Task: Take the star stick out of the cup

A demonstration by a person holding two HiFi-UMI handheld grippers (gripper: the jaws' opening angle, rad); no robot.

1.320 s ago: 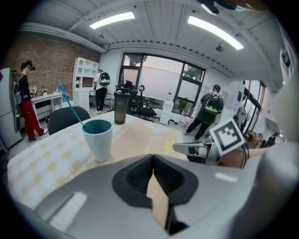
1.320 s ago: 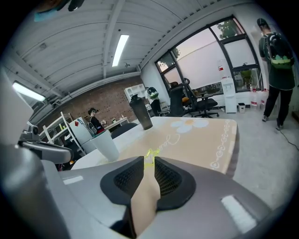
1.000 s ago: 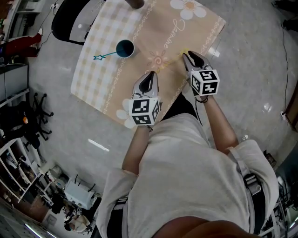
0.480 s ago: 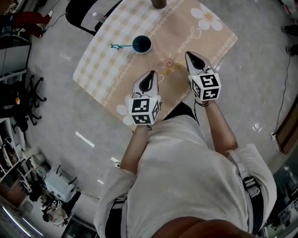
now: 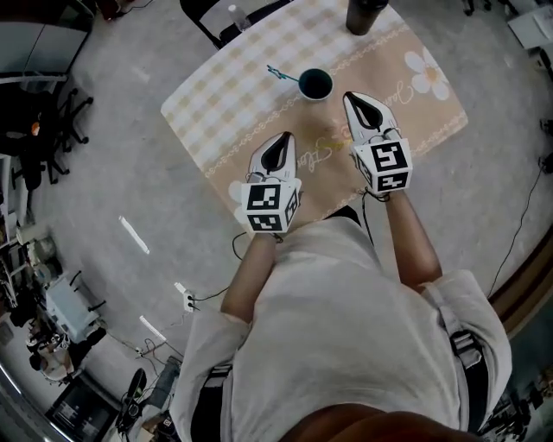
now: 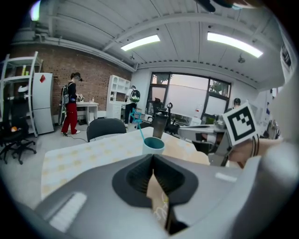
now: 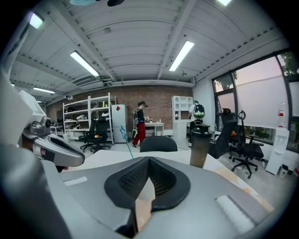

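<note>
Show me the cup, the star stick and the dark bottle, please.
cup [image 5: 317,97], head view, its near rim.
star stick [image 5: 285,76], head view, its thin shaft.
dark bottle [image 5: 363,15], head view, its body.

1. A red brick wall closes the far end, with white shelving standing against it.
2. Long strip lights run along the grey ribbed ceiling.
3. A wide window lets in pale daylight.
4. The floor is grey and speckled, with cables trailing across it.
5. Black office chairs stand about; one dark chair sits at the bench, which wears a checked, flowered cloth.
6. A person in red trousers stands far off by the brick wall.
</note>
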